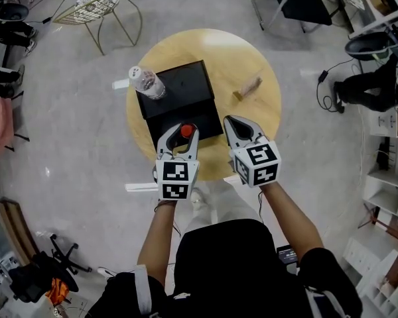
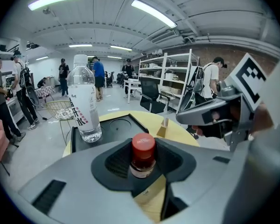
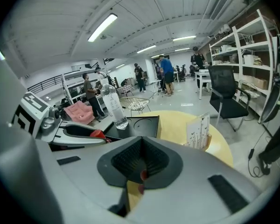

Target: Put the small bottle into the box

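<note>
A small bottle with a red cap (image 1: 186,130) sits upright between the jaws of my left gripper (image 1: 180,138), which is shut on it, just over the near edge of the black box (image 1: 179,88). In the left gripper view the small bottle (image 2: 143,154) fills the recess of the jaws, with the box (image 2: 126,124) beyond it. My right gripper (image 1: 233,121) hangs beside it to the right, over the round wooden table (image 1: 265,111), its jaws together and holding nothing. In the right gripper view the red cap (image 3: 97,134) shows at the left.
A tall clear water bottle (image 1: 146,81) stands on the box's far left corner. A small card holder (image 1: 247,88) stands on the table right of the box. A wire chair (image 1: 96,5) is behind the table, shelves (image 1: 385,177) at the right, and people stand farther off.
</note>
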